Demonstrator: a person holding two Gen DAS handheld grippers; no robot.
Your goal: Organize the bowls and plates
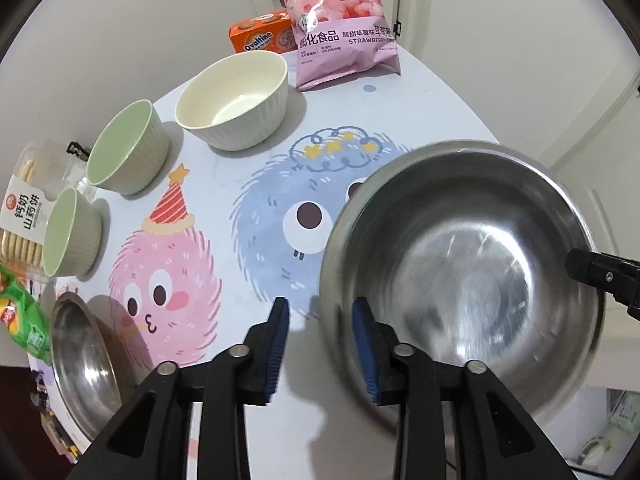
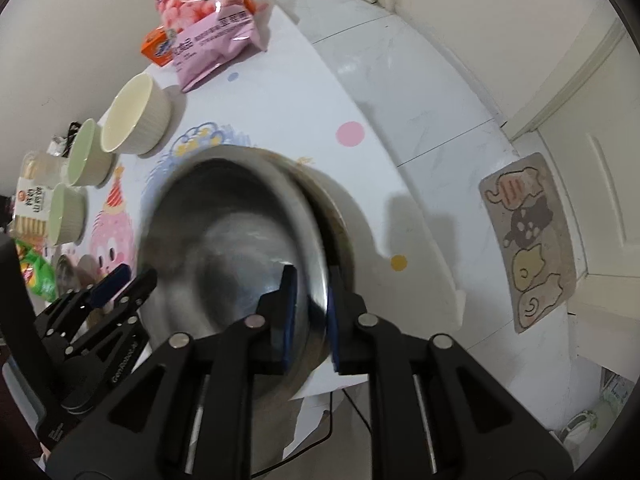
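A large steel bowl (image 1: 472,272) sits at the table's right side, tilted and blurred. My left gripper (image 1: 320,304) points down at its left rim; the rim runs between the blue pads with a gap on both sides, so it is open. My right gripper (image 2: 312,276) straddles the opposite rim of the steel bowl (image 2: 224,240), its inner pad clear of the metal, open. A second, darker rim shows just behind the bowl. A cream bowl (image 1: 236,100) and two green bowls (image 1: 124,148) (image 1: 70,232) stand along the left. Another steel dish (image 1: 84,356) lies near the front left corner.
A pink snack bag (image 1: 340,28) and an orange Ovaltine box (image 1: 260,36) stand at the far end. A biscuit pack (image 1: 24,216) and a green snack bag (image 1: 24,320) lie at the left edge. The table edge (image 2: 420,216) drops to a white floor with a mat (image 2: 528,240).
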